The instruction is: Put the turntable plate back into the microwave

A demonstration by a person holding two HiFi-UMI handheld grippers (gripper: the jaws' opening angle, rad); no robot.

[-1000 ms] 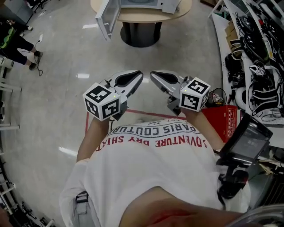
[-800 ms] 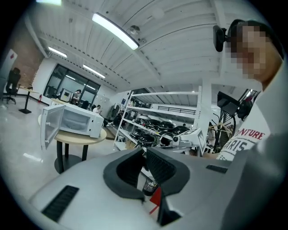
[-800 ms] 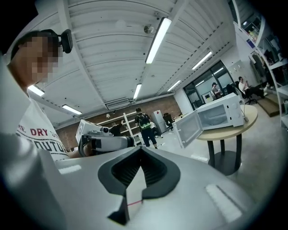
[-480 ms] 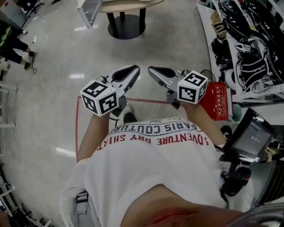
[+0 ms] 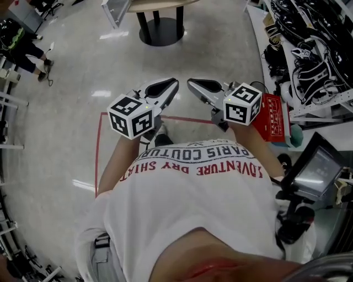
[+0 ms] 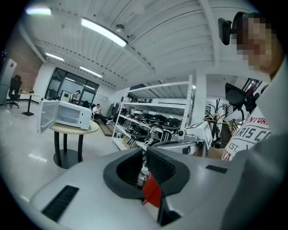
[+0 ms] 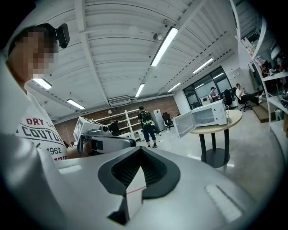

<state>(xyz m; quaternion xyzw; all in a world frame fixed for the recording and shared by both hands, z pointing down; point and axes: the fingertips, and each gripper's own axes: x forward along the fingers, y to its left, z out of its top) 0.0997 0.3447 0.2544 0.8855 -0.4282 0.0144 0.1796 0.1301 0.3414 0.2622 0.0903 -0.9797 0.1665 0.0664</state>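
No turntable plate shows in any view. The white microwave (image 6: 67, 114) stands on a round table (image 6: 74, 129) far ahead, its door (image 6: 45, 117) swung open; the right gripper view shows the microwave (image 7: 208, 115) too. Only the table's dark foot (image 5: 161, 34) and the door's edge (image 5: 114, 8) reach the head view's top. My left gripper (image 5: 167, 87) and right gripper (image 5: 196, 86) are held side by side in front of the chest, tips a little apart. Both are shut with nothing between the jaws, left gripper (image 6: 143, 149) and right gripper (image 7: 140, 147).
Shelves crowded with helmets and gear (image 5: 309, 49) run along the right. A red box (image 5: 274, 118) sits on the floor by my right hand. Red tape (image 5: 100, 148) marks the floor. A person (image 5: 22, 47) stands far left; another person (image 7: 146, 123) walks by distant shelves.
The head view has shifted: table and microwave slid to the top edge, and the red floor tape came into view. Both grippers stay shut and close together.
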